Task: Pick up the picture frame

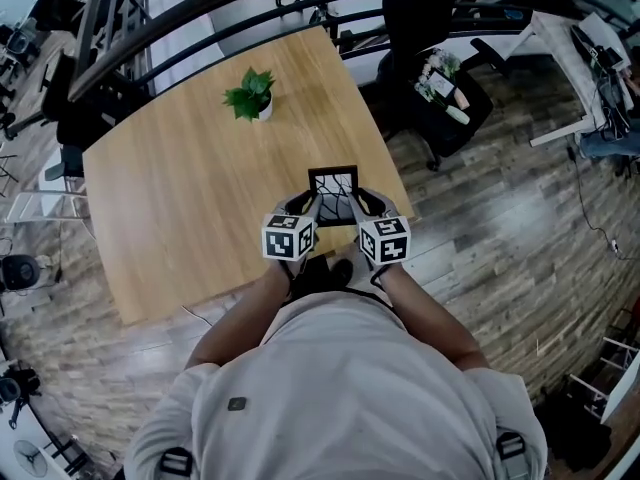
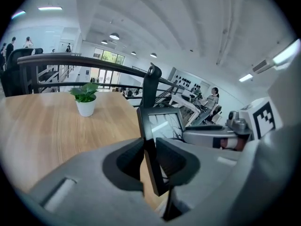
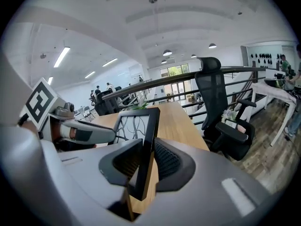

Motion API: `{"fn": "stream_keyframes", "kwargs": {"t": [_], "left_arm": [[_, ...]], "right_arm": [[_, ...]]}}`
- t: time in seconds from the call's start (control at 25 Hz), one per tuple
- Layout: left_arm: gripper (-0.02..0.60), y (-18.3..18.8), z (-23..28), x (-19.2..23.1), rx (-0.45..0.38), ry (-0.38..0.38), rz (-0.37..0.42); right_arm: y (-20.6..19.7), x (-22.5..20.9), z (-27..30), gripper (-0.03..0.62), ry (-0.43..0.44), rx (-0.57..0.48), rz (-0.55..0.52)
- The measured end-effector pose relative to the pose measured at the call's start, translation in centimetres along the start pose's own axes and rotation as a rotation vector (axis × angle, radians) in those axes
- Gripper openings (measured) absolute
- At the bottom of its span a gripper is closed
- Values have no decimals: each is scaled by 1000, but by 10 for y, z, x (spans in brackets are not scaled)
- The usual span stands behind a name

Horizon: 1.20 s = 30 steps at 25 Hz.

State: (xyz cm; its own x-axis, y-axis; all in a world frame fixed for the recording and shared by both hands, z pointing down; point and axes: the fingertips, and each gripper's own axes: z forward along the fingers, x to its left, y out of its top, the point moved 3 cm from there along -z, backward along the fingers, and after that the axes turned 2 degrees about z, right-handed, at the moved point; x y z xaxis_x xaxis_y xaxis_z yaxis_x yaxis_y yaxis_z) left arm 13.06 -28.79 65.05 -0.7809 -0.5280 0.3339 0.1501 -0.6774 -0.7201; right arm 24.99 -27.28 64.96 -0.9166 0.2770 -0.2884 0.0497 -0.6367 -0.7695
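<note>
Head view: a pale wood table stands on a grey-brown plank floor, with a dark metal railing curving along its far side. A small potted plant in a white pot stands well up the table. A black office chair sits off the far right corner, with flowers and a small card on its seat – the print is too small to read. The picture frame is black and square, showing dark branching lines on white. It hangs over the table's near edge, pinched between the left gripper and the right gripper, each clamped on one side rail. Both marker cubes show black-and-white square patterns, no letters. Left gripper view: the jaws are clenched on the frame's left edge, the frame standing edge-on and slightly tilted between the dark ribbed pads. The tabletop and plant lie behind at left, the other gripper's cube at right. The room is a large white-ceilinged hall with strip lights, windows at the back and people at distant desks. Right gripper view: the jaws grip the frame's right edge – the frame leans left, and its lower corner seems clear of the wood. The chair stands just beyond the table edge, and a wall rack of dark objects is at far right.
</note>
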Motion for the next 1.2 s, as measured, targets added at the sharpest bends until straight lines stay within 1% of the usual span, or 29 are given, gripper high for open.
{"fn": "stream_keyframes", "kwargs": {"t": [0.2,0.44,0.72,0.88,1.08,1.2], "left_arm": [[83,28,-14,-23,-69,-7,63],[83,52,-29,-52,-132,-17,121],[81,63,-53,-65,-173,-3,159],[78,59,-69,-61,-186,18,165],[78,54,-90,-43,-198,27,156],[77,49,-108,-27,-207,36,165]], "right_arm": [[26,0,-28,87,-18,-86,-19],[46,-4,-60,87,-32,-165,-16],[56,6,-78,87,-20,-225,-11],[51,21,-79,87,-2,-231,4],[51,47,-72,87,11,-232,-16],[51,69,-65,86,14,-231,-29]]}}
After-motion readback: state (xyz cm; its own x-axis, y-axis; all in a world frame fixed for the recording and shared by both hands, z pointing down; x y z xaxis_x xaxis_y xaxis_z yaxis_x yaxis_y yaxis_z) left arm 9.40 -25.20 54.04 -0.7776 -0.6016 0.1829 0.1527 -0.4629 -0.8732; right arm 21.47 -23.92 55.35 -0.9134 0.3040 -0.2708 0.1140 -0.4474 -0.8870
